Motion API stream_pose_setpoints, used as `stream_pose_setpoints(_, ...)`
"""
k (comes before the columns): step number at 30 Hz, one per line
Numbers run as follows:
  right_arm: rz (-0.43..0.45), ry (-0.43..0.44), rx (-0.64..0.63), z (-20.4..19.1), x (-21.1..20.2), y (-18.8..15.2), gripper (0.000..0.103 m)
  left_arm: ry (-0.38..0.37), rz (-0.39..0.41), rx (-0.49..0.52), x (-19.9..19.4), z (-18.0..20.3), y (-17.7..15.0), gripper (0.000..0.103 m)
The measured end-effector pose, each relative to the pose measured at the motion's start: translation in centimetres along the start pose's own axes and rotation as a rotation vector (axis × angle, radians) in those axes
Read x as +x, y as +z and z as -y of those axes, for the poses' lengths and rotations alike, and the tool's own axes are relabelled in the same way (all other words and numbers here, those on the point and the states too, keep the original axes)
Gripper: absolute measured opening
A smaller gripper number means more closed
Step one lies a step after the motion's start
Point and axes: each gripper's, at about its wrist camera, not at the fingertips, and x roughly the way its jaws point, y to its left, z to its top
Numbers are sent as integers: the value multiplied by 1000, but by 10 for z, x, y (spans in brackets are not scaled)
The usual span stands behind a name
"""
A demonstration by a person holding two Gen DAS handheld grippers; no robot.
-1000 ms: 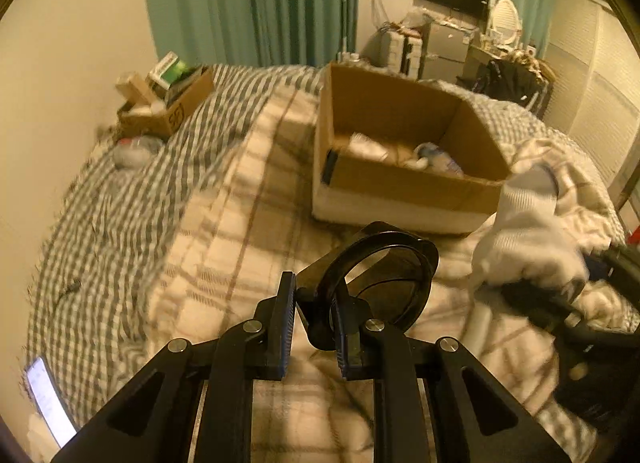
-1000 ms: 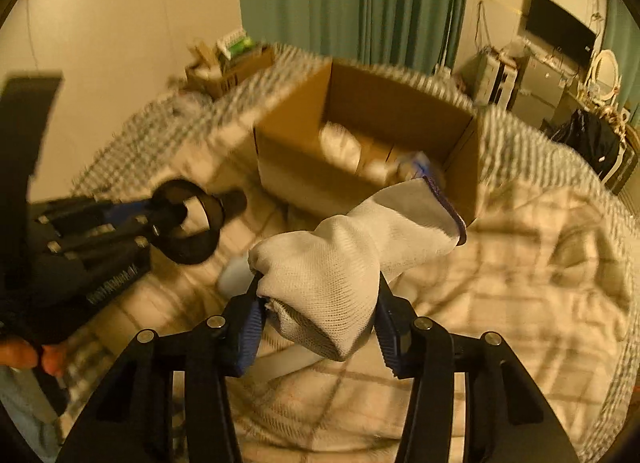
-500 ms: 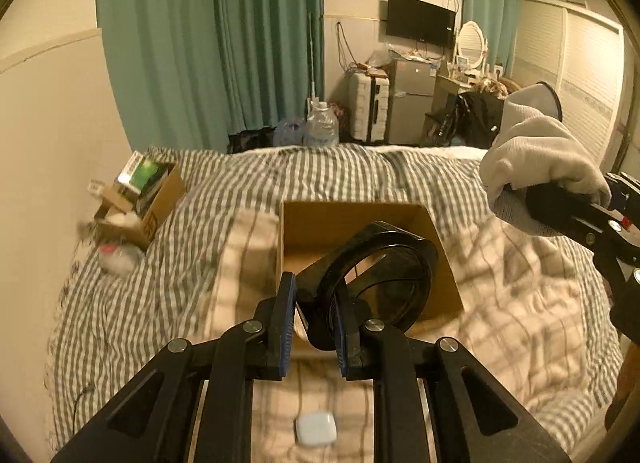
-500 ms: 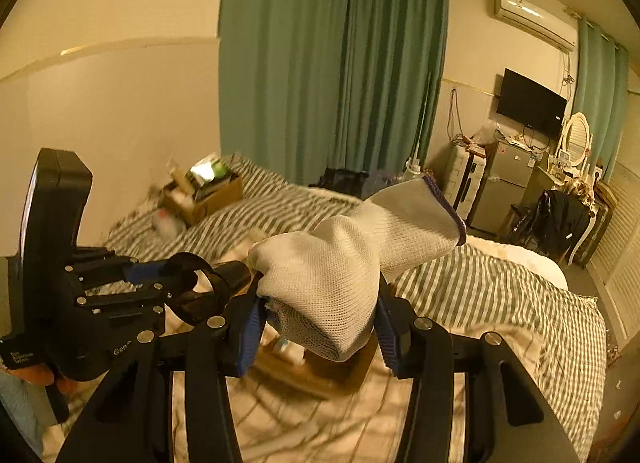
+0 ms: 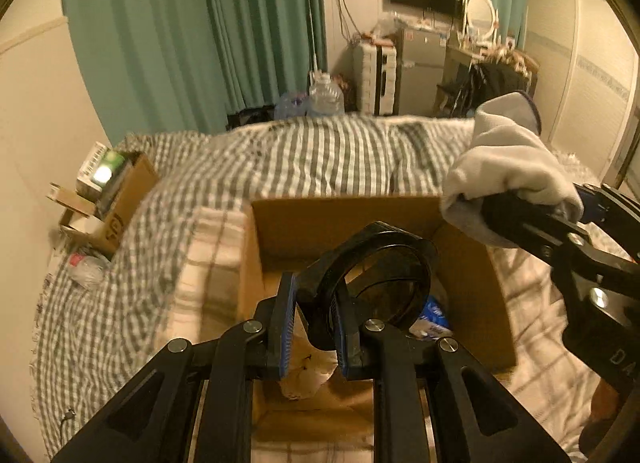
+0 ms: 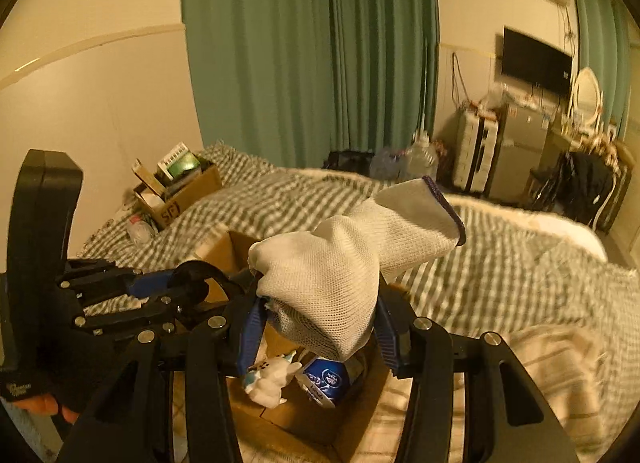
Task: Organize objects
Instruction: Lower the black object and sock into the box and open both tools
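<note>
My left gripper (image 5: 314, 327) is shut on a black ring-shaped object with a dark lens (image 5: 380, 283) and holds it above the open cardboard box (image 5: 344, 219) on the bed. My right gripper (image 6: 318, 327) is shut on a white knit glove (image 6: 348, 263) with a dark cuff, also above the box (image 6: 360, 423). In the left wrist view the glove (image 5: 508, 179) and right gripper (image 5: 560, 235) hang over the box's right wall. In the right wrist view the left gripper (image 6: 156, 291) with the ring (image 6: 196, 279) is at left. A small white toy (image 6: 270, 379) and a blue-and-white packet (image 6: 326, 379) lie in the box.
The bed has a grey checked cover (image 5: 304, 151) and a cream plaid blanket (image 5: 208, 267). A smaller cardboard box of packages (image 5: 108, 199) stands at its far left by the wall. Green curtains (image 5: 200, 35), water bottles (image 5: 324, 97), drawers and a TV stand beyond the bed.
Both grippers have moved forward and now point down over the open box. The box interior and its contents have come into view below them. Both grips are unchanged.
</note>
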Motion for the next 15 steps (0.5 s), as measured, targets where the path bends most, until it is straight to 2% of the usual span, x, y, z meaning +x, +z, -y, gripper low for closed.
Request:
stream_pose_setpoints(7,-71,36,39,21,50,-21,46,-15,-74,5,50,15,-10,17)
stream_pose_setpoints(13,-96,33,48,31,63,-30,45,-17,-87,6,55,19,-15,17)
stream_pose_setpoints(15,-98,40,57,30,62,-29,49,-20,-87,10,51,19,-19,20)
